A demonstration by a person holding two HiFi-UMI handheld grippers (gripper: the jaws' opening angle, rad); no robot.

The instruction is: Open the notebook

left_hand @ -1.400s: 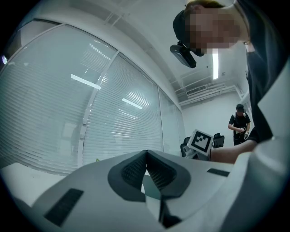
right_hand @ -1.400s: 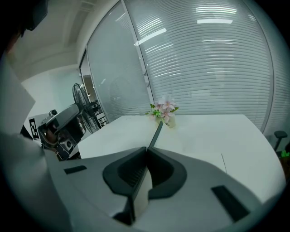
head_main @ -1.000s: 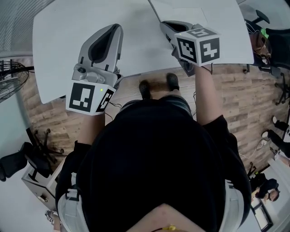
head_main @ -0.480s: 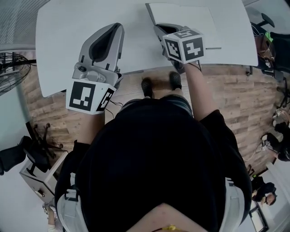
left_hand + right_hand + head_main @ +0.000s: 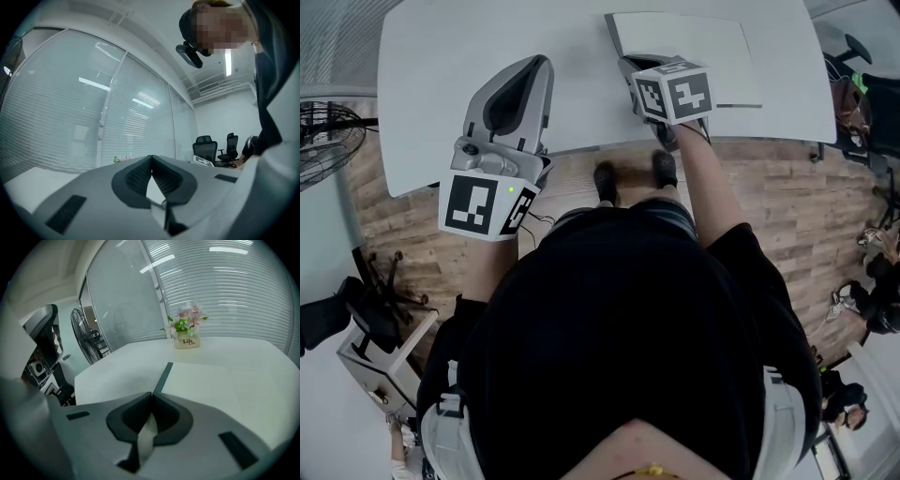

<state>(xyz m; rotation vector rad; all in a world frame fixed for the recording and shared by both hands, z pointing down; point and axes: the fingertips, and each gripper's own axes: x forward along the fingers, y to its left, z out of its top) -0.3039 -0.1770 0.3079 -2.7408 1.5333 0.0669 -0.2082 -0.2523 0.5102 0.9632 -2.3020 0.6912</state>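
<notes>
Beyond the notebook (image 5: 206, 380) — right gripper view only — stands a flower pot (image 5: 186, 340).

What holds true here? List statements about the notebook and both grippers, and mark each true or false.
The notebook lies closed on the table. True.
The right gripper has its jaws wide apart. False: they are together, with nothing between them.
A pot of flowers stands beyond the notebook. True.
The left gripper grips the notebook. False: its jaws are together and empty, left of the notebook.
</notes>
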